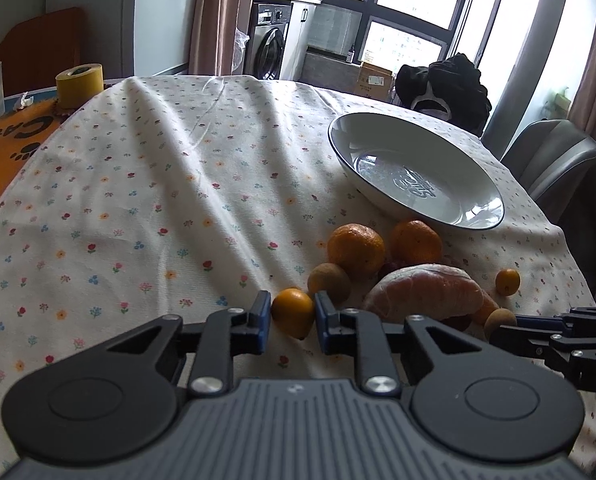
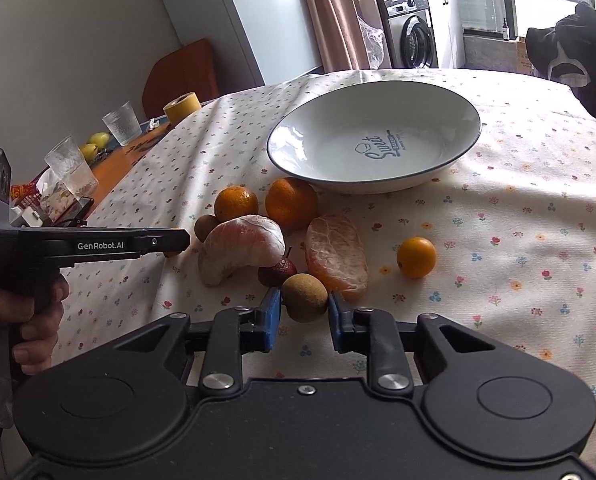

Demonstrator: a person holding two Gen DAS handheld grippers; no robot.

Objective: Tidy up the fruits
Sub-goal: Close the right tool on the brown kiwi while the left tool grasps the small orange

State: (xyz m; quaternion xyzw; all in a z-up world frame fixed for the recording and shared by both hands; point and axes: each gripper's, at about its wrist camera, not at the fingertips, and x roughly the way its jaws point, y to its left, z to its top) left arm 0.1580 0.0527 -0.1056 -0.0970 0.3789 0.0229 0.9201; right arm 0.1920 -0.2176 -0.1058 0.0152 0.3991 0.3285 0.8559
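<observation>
Left tool [image 1: 292, 322] jaws apart around kumquat [image 1: 293, 312], right tool [image 2: 304, 312] apart around longan [image 2: 305, 297]. I squeeze centred, gently, then lift to plate [image 2: 468, 138] ahead.

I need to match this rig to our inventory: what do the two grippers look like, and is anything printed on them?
Both are black, with blue pads on the fingers, silver pivot screws and a ribbed grey housing. The left gripper shows white "GenRobot.AI" lettering along its side in the right wrist view. The right gripper matches.
</observation>
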